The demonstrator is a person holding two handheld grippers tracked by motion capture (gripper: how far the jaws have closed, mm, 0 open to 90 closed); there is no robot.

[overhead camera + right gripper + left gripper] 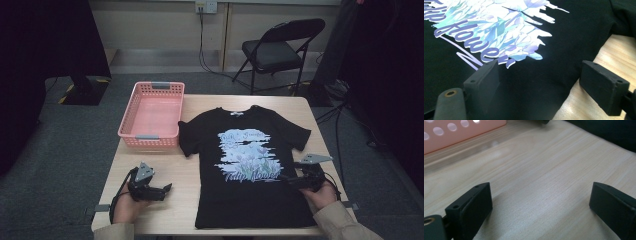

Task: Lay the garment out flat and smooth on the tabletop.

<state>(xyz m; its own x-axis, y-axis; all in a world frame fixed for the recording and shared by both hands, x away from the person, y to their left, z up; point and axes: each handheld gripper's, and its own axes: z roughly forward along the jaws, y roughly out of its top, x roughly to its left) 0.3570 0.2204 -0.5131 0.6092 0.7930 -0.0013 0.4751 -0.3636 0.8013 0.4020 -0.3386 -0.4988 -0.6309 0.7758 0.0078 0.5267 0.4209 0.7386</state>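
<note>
Tongs on my left (167,188) hover low over bare worktop (175,210), spread wide with nothing between them; their own view shows just wood grain between the two black pads (475,205), plus a strip of the pink basket (454,135) wall at the top left. My right tongs (289,181) are spread too, straddling the right edge of the black T-shirt (250,200) without pinching it: in the right gripper view one pad (485,77) sits over the cloth just below the lavender lettering (471,42), the other over bare wood beside the hem side. From the high view I get the layout that neither close view gives: the shirt lies flat, front up, collar away from me, on the middle and right of the worktop, and the empty basket sits at the far left corner, just beside the shirt's sleeve. A folding chair (277,47) stands beyond the worktop.
</note>
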